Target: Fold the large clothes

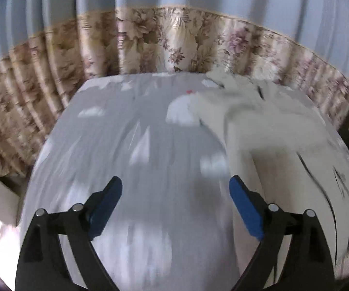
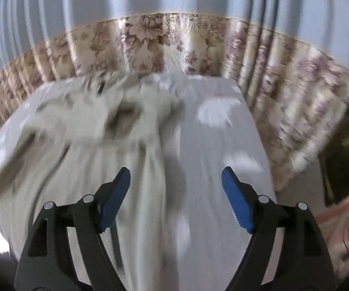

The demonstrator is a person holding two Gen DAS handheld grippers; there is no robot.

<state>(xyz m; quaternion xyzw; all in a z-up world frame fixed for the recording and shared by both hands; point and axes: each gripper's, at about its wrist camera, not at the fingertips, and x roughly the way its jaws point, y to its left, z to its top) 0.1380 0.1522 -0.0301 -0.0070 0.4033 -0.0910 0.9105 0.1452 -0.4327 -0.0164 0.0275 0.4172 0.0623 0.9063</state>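
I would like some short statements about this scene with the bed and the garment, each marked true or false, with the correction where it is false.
1. The left gripper holds a fold of the garment. False: its jaws stand open with nothing between them.
2. The cream garment lies on the grey bed sheet. True.
3. The right gripper is open and empty. True.
4. In the left wrist view the garment lies to the left of the gripper. False: it lies to the right.
5. A curtain with a floral lower band hangs behind the bed. True.
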